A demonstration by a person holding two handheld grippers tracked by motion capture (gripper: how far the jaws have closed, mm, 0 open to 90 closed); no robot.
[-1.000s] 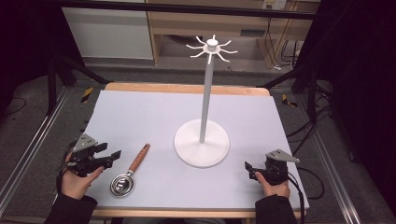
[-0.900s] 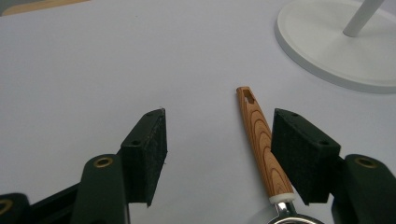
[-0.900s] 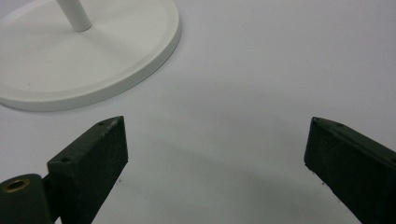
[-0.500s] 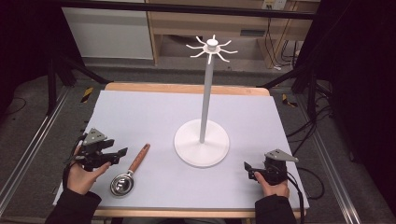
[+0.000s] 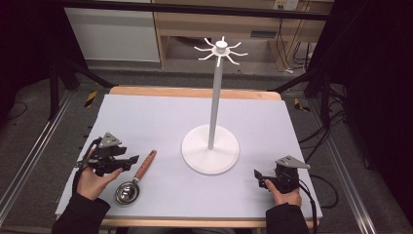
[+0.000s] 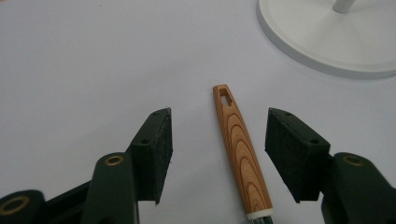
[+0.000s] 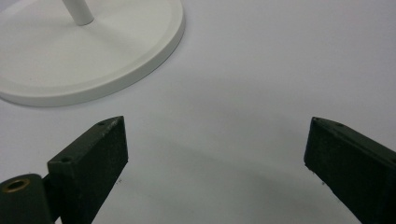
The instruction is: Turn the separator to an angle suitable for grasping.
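Wooden handle (image 6: 240, 154) in orange-brown with darker arched grain; silver metal bowl (image 5: 127, 192). White stand (image 5: 211, 155) on pale grey mat (image 5: 146, 122). Black gripper pads (image 6: 156, 151).

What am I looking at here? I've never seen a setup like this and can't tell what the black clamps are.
A person sits at a table holding a hand-operated two-jaw gripper in each hand. One picture looks down from above; the other two come from cameras riding on each gripper. The left gripper has its jaws either side of a wooden handle without touching it, and they have just been closing. That handle belongs to a small metal strainer. The right gripper is open over bare table. A white stand with hooks on top is between them.
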